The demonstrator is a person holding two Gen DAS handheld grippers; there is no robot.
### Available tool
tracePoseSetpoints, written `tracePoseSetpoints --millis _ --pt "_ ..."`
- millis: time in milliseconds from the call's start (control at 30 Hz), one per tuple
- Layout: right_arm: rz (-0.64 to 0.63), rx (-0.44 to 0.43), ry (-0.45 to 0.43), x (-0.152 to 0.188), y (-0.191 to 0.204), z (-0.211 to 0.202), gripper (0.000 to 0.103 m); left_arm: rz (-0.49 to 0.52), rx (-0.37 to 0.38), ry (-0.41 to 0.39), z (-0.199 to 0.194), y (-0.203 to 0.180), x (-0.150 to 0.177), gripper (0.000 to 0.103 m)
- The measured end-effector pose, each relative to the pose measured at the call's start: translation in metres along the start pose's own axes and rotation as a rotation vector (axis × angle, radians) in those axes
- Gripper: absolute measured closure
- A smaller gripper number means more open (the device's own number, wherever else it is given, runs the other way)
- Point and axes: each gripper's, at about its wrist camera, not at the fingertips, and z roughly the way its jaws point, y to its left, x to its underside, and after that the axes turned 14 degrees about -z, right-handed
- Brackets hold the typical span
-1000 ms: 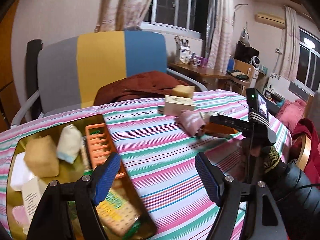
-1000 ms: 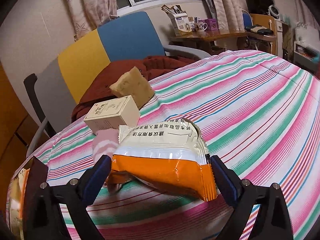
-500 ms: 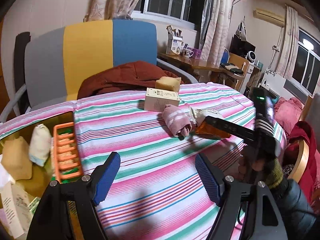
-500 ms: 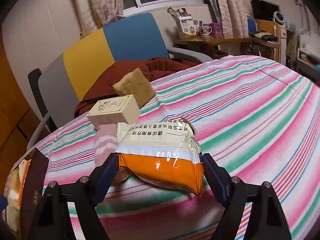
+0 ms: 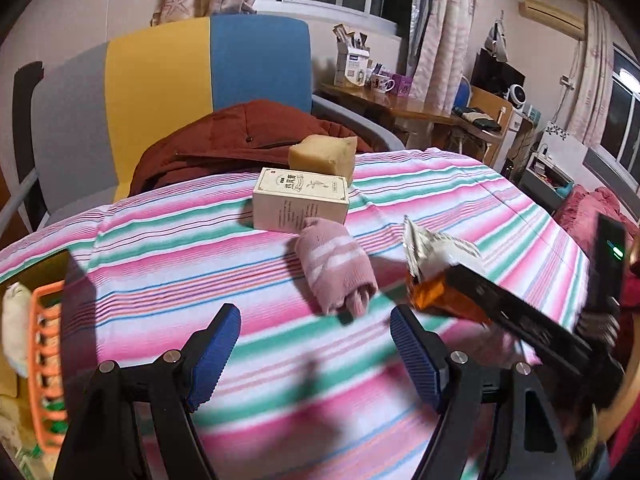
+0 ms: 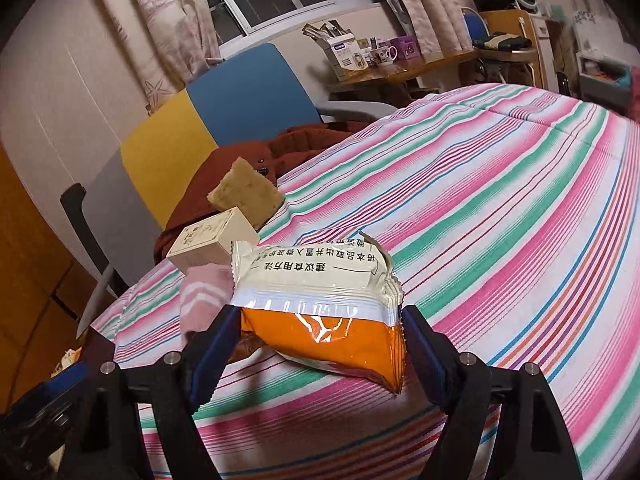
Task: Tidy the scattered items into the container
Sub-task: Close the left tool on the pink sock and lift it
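The right gripper point(image 6: 316, 352) is closed around the orange and cream plastic snack packet point(image 6: 320, 300). Its blue ribbed pads point(image 6: 210, 356) press the two sides of the orange end, but the jaws are opening a little at this moment. The packet seems slightly lifted, with its cream end pointing away from the gripper, above the tablecloth with pink, green and white stripes point(image 6: 500, 208).

The left gripper point(image 5: 316, 352) is released, its jaws stand wide apart and nothing is between them. It hangs over the bare striped cloth.

Just beyond it lies the rolled pink sock with white stripes point(image 5: 336, 268). The far end of the sock touches the cream cardboard box with printed text point(image 5: 300, 200). Behind the box sits the tan block that looks like a sponge point(image 5: 324, 154), near the far edge of the table.

The container point(image 5: 36, 268) is visible only at the left border of the left wrist view. An orange plastic rack point(image 5: 44, 364) and a small white pouch point(image 5: 14, 328) are inside it.

A rust-brown jacket point(image 5: 240, 132) lies on the chair with grey, yellow and blue back point(image 5: 160, 76) behind the table.
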Motion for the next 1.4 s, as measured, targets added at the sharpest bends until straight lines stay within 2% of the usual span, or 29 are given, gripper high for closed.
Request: tracePoseSetpoints --millis 267,467,767,1033,1400 --pt "0.012 -0.023 -0.014 0.002 -0.003 0.001 0.021 -0.063 0.035 0.038 0.035 -0.008 -0.023 0.024" --pt "0.025 -0.033 -0.019 0.003 -0.006 0.001 0.02 -0.091 0.034 0.064 0.06 -0.009 -0.035 0.024" --pt "0.034 -0.038 -0.021 0.003 -0.006 0.003 0.019 -0.119 0.004 0.101 0.088 -0.002 -0.035 0.024" --pt "0.046 -0.043 -0.02 0.003 -0.009 0.003 0.017 -0.079 -0.017 0.104 0.099 -0.012 -0.028 0.027" --pt "0.051 -0.051 -0.038 0.002 -0.007 -0.001 0.015 -0.117 0.023 0.127 0.107 -0.003 -0.029 0.027"
